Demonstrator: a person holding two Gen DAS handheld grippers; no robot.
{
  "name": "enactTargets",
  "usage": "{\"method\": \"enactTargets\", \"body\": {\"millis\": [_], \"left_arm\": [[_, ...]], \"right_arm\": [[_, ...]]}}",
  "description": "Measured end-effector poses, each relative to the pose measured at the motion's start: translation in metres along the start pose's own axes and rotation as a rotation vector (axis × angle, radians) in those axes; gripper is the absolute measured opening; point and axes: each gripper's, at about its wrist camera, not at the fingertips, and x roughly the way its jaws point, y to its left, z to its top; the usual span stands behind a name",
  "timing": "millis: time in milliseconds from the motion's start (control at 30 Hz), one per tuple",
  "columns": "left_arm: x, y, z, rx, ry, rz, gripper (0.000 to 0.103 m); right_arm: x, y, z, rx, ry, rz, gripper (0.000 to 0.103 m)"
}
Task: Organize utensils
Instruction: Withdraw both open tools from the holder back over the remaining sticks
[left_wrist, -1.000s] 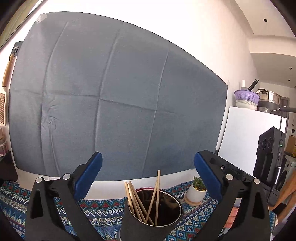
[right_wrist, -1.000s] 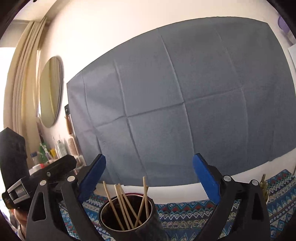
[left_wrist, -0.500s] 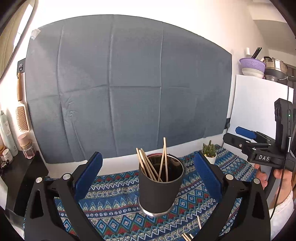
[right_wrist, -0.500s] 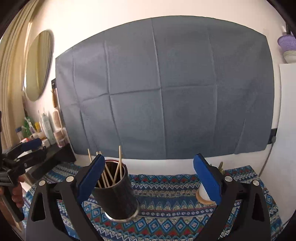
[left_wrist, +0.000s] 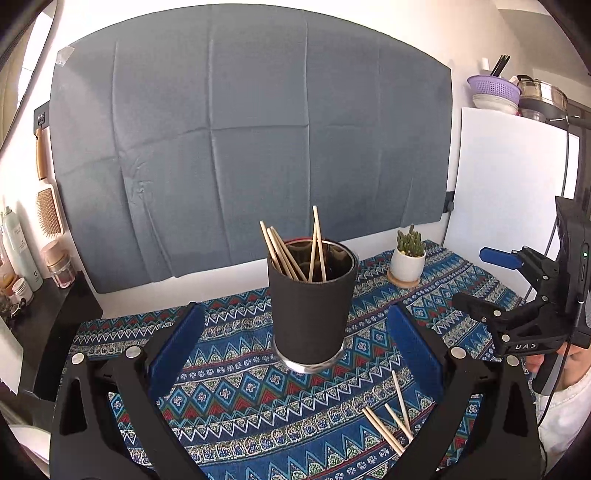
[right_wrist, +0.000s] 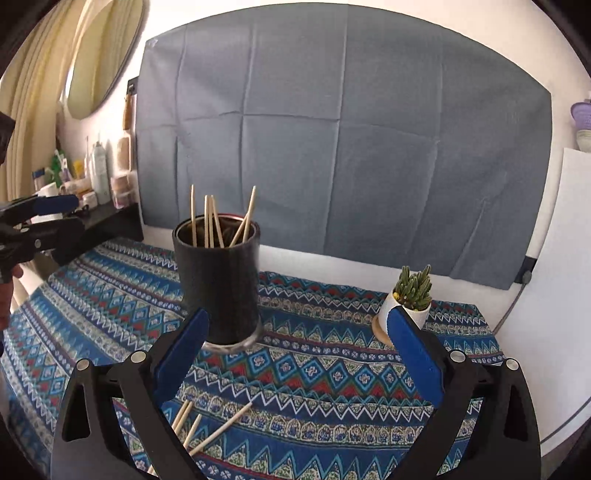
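Blue-padded left claw (left_wrist: 295, 354) and right claw (right_wrist: 297, 354) gape wide, seemingly empty.

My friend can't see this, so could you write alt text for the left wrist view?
A black cup of wooden chopsticks stands on a patterned blue tablecloth, framed by the open left gripper. Loose chopsticks lie nearby.

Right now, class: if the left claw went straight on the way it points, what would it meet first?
Most likely the black cup holding chopsticks: it stands centred ahead of the open left claw, though depth is uncertain.
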Motion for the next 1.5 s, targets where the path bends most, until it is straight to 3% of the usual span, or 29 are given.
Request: {"method": "enactTargets", "body": {"millis": [167,300,467,667,833,1100,1400,1500], "left_arm": [[0.019,0.013,-0.02,-0.116,0.103,-0.083,0.097],[0.036,0.025,-0.036,-0.189,0.186,-0.059,0.097],[0.053,0.024,-0.058,-0.228,0.304,-0.085,0.097],[0.063,0.002,-0.08,-0.192,0.417,-0.133,0.097],[0.067,-0.024,-0.091,-0.119,0.453,-0.146,0.097],[0.081,-0.051,-0.113,-0.04,0.534,-0.138,0.097],[0.106,-0.058,-0.13,-0.105,0.657,-0.16,0.097],[0.106,-0.061,-0.13,-0.1,0.66,-0.152,0.097]], "right_arm": [[0.0,0.012,-0.022,-0.022,0.061,0.051,0.093],[0.003,0.018,-0.039,-0.023,0.115,0.082,0.093],[0.011,0.024,-0.064,-0.043,0.233,0.106,0.093],[0.016,0.033,-0.095,-0.08,0.365,0.13,0.093],[0.018,0.045,-0.111,-0.071,0.446,0.2,0.093],[0.021,0.064,-0.121,-0.137,0.491,0.211,0.093],[0.027,0.063,-0.128,-0.099,0.526,0.271,0.094],[0.029,0.058,-0.128,-0.072,0.537,0.278,0.094]]}}
